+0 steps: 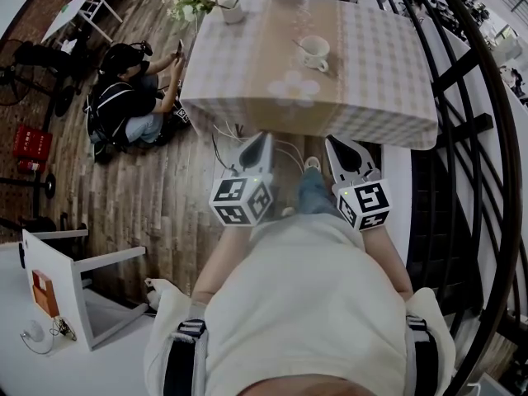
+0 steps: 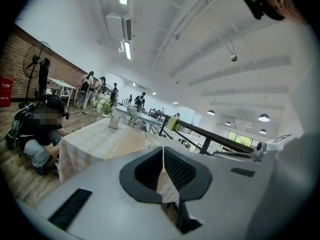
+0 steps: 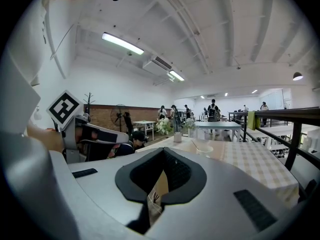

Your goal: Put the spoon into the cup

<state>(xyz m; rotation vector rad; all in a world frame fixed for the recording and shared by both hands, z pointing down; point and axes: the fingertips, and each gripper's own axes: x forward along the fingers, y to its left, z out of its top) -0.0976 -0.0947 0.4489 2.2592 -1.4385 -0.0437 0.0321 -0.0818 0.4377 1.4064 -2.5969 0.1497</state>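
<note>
A white cup (image 1: 316,53) stands on the checked tablecloth (image 1: 371,81), right of the table's middle. A thin spoon (image 1: 299,45) sticks out over the cup's left rim, and its lower end is hidden at the cup. In the right gripper view the cup (image 3: 203,147) shows with the spoon handle (image 3: 195,142) slanting up from it. My left gripper (image 1: 266,137) and right gripper (image 1: 332,141) hang side by side in front of my body, short of the table's near edge. Both are shut and hold nothing. Both point toward the table.
A small vase of flowers (image 1: 232,9) stands at the table's far left corner. A person (image 1: 128,97) sits on the wooden floor left of the table. A black railing (image 1: 462,81) runs along the right. White furniture (image 1: 78,275) stands at lower left.
</note>
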